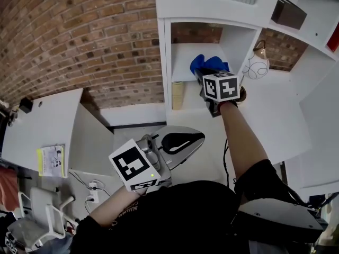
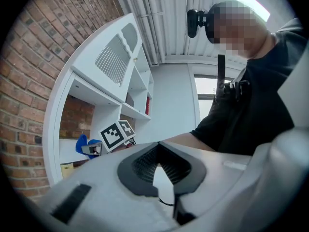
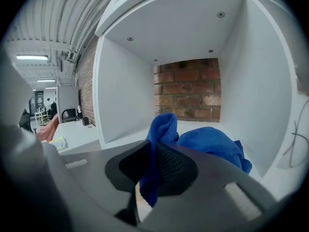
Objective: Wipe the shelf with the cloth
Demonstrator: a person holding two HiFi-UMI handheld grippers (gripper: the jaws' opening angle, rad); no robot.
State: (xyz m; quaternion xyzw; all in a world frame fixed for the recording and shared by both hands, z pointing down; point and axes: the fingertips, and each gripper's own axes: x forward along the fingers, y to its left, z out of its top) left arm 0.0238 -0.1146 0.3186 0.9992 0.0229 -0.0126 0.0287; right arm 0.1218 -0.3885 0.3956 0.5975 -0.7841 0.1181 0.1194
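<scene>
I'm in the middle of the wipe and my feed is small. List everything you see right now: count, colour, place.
cloth: one, blue, bunched on the floor of an open shelf compartment
shelf unit: one, white, several compartments, against the wall
brick wall: one, red-brown, behind and left of the shelf unit
box: one, dark brown, on a higher shelf at right
lamp, as it seems: one, brass-coloured, with a looped wire, right of the cloth's compartment
desk: one, white, at left
leaflet: one, yellow-edged, on the desk
chair: one, pale, bottom left corner
left gripper: shut, empty, held low near the body
right gripper: shut on the cloth, at the compartment's mouth
</scene>
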